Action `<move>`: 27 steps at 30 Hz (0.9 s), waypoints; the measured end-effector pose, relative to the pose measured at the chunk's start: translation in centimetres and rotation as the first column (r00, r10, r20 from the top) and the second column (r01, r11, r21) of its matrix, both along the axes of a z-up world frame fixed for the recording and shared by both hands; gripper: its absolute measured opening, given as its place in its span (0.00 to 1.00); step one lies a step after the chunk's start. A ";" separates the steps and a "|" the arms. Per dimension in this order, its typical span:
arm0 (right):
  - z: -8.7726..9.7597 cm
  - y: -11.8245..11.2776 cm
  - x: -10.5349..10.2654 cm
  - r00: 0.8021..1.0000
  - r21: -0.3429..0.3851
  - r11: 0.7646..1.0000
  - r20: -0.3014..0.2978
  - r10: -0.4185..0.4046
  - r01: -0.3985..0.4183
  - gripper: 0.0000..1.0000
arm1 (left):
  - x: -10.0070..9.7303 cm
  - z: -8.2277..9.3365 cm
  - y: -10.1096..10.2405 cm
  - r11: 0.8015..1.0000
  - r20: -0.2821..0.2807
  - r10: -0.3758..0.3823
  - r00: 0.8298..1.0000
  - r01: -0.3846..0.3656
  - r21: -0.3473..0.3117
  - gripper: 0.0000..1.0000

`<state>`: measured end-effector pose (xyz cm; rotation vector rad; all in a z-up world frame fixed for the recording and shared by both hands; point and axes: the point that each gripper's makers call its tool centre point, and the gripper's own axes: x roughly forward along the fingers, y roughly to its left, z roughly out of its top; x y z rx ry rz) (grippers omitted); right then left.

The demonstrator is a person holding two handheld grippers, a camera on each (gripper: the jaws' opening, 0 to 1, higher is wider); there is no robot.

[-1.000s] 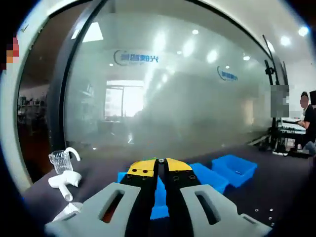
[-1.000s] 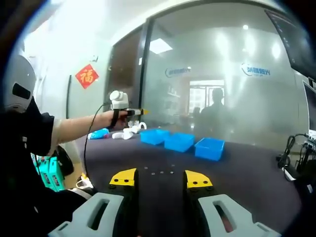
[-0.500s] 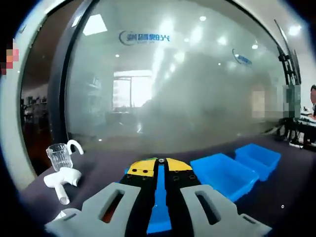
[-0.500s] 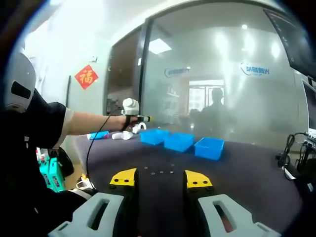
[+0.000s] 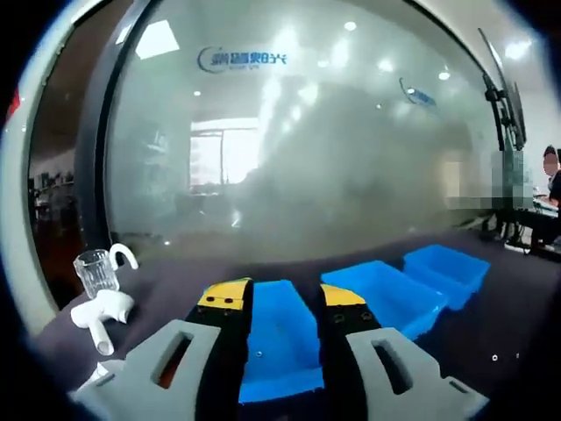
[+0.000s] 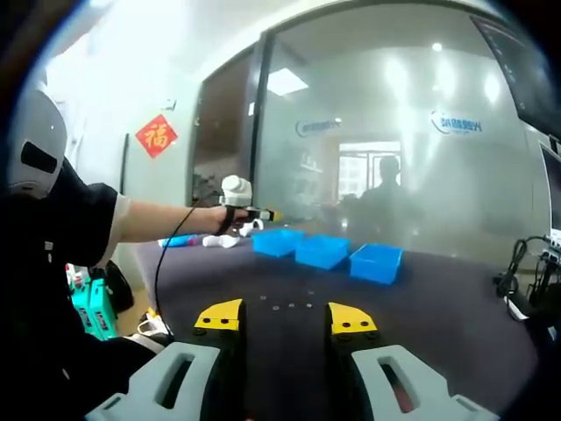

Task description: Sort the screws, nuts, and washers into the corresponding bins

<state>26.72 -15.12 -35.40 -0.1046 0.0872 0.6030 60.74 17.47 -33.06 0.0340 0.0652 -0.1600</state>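
- Two tongs are in your hands, and both have their jaws parted with nothing between the yellow tips.
- Your left tongs (image 5: 282, 296) hang over the first blue bin (image 5: 279, 338); the jaws stand apart on either side of it, and you can see the bin floor through the gap. A tiny dark speck lies on that floor, too small to name.
- Left of those tongs, in the left gripper view, a glass mug (image 5: 96, 271) and a white plastic piece (image 5: 101, 311) sit on the dark table (image 5: 517, 324).
- Right of the first bin, the second bin (image 5: 386, 294) and the third bin (image 5: 447, 266) run in a row, close together.
- Your left tongs also show in the right gripper view, held out at the end of your arm (image 6: 149, 219) near the same row of bins (image 6: 324, 251).
- Your right tongs (image 6: 285, 314) are well back from the bins, low over the table, jaws wide and touching nothing.
- Just beyond their tips, a few small metal parts (image 6: 289, 305) lie loose in a short line on the table; you cannot tell screws from nuts or washers at that size.
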 end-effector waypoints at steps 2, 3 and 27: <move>0.0 0.0 0.0 1.000 0.001 1.000 0.000 0.000 0.000 0.31 | -0.8 0.0 -0.4 1.000 0.004 -0.020 1.000 0.020 -0.009 0.30; 0.0 0.0 0.0 1.000 -0.001 1.000 0.000 0.000 0.000 0.31 | -1.3 0.1 -0.7 0.999 0.008 -0.033 0.999 0.033 -0.013 0.30; 1.7 0.3 0.3 0.999 -0.019 1.000 0.033 0.000 0.001 0.31 | -19.8 -0.4 -9.5 0.889 -0.008 -0.439 0.899 0.433 -0.149 0.34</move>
